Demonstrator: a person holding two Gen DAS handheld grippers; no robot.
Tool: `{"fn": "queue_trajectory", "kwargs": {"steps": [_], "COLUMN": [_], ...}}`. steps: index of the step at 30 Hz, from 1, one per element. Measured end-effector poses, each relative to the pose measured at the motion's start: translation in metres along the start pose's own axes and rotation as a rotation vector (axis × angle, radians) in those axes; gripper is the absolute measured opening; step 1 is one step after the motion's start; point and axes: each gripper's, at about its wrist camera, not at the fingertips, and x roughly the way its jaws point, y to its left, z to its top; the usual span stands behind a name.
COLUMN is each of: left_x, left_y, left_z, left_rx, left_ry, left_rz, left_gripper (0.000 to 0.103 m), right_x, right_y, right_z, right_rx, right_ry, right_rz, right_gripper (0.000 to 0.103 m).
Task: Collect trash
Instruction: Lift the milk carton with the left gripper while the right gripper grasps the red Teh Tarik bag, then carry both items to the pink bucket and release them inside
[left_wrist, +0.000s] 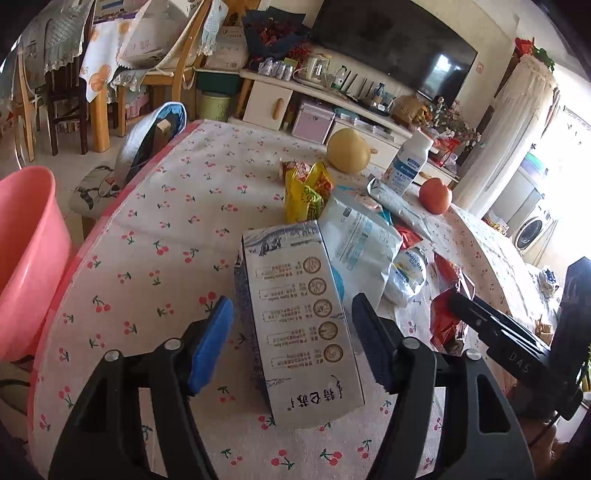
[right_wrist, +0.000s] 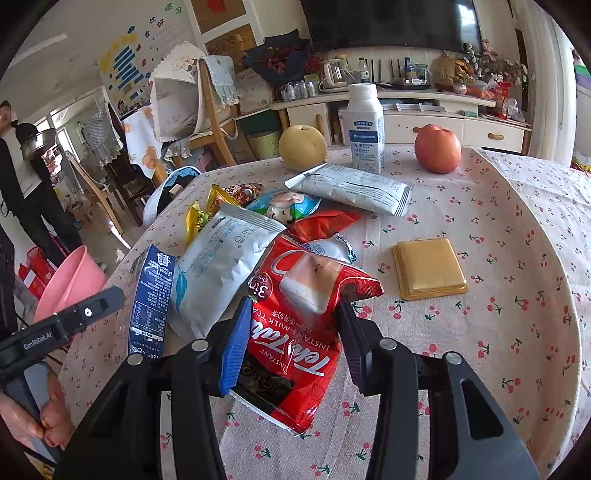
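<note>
— So where does the grey-and-white rectangular cardboard milk carton (left_wrist: 295, 317) lie?
— Flat on the cherry-print tablecloth (left_wrist: 166, 229), straight between the fingers of the left gripper (left_wrist: 293, 341), which stand wide apart, neither blue pad (left_wrist: 212, 343) touching it.
— And the right gripper (right_wrist: 293, 339)?
— Its fingers flank the red foil instant milk tea packet (right_wrist: 295, 332); the blue pad (right_wrist: 234, 347) meets the packet's edge, while the other side's contact is unclear.

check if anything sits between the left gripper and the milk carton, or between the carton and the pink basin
Nothing visible does. The milk carton already lies between the open left gripper fingers, and only bare tablecloth separates it from the pink basin past the table edge.
</note>
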Motion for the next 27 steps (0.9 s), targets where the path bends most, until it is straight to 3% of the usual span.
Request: {"fn": "queue_trajectory", "kwargs": {"steps": [5, 7, 10, 16, 21, 27], "left_x": [0.018, 0.023, 0.021, 0.011, -0.006, -0.038], "left_y": [-0.012, -0.010, -0.005, 0.004, 0.012, 0.032], "left_z": [-0.008, -0.010, -0.008, -0.005, 0.002, 0.011], "left_rx": [0.056, 0.052, 0.030, -0.022, -0.055, -0.117], "left_ry": [0.044, 0.053, 0.038, 0.020, -0.034, -0.141], "left_rz": [0.048, 0.059, 0.047, 0.018, 0.004, 0.044], "left_gripper": [0.074, 0.069, 0.062, 0.058, 0.058, 0.058], "right_x": [0.000, -0.001, -0.004, -0.009, -0.015, -0.016], "right_y": [0.012, 0.017, 0.020, 0.030, 0.045, 0.075], "right_z": [-0.003, -0.004, -0.004, -0.003, -0.002, 0.003], "right_rx": [-0.027, -0.038, -0.045, -0.055, -0.067, -0.091], "right_ry": [0.007, 0.007, 0.002, -0.004, -0.013, -0.017], "right_rz": [0.010, 0.012, 0.015, 0.023, 0.038, 0.075], "right_gripper": [0.047, 0.047, 0.047, 0.047, 0.047, 0.047]}}
